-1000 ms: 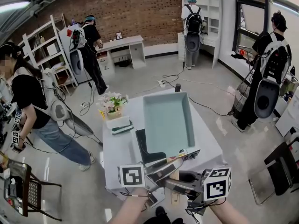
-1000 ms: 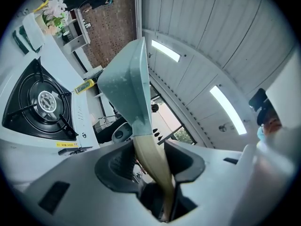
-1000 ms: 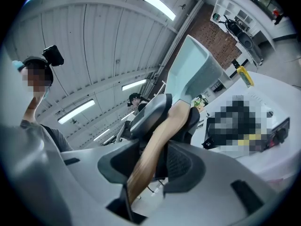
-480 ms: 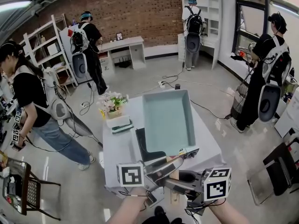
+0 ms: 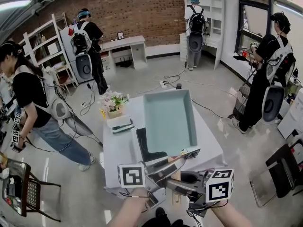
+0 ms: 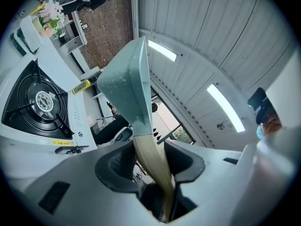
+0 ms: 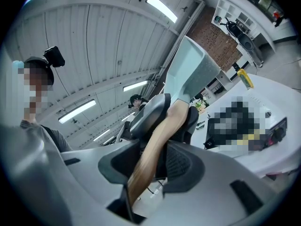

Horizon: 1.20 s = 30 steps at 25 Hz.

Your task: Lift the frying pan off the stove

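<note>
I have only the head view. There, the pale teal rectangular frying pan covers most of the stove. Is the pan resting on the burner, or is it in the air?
Observer: In the air. In the left gripper view the frying pan stands apart from the white gas stove, and the round burner is uncovered.
Operator: Thank you. Are both grippers really closed on the handle?
Observer: Yes. The left gripper and the right gripper each press their pads on the light wooden handle, with the left one nearer the pan.
</note>
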Each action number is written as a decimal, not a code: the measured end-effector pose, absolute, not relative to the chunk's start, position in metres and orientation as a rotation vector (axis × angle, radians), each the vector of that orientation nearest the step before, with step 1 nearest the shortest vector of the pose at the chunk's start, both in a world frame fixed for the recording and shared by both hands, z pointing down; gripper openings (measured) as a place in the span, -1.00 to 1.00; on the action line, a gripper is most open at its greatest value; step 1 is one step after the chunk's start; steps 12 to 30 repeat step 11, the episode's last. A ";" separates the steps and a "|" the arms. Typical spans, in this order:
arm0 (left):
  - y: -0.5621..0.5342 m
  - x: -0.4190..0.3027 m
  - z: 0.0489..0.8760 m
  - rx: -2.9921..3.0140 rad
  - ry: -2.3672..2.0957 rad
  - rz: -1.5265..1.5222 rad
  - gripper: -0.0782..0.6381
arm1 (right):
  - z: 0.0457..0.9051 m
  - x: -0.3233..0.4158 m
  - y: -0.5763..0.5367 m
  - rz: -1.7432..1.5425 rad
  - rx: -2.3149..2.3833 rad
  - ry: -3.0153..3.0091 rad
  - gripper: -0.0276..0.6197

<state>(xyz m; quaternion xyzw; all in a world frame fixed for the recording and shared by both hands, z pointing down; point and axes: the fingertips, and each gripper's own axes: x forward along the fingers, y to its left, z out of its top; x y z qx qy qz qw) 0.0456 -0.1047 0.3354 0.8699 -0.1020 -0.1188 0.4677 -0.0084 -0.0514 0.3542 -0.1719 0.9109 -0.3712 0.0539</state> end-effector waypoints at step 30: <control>-0.105 0.044 0.339 2.079 -0.274 -0.286 -0.28 | 0.354 -0.010 -0.052 -1.154 -0.510 2.759 -0.44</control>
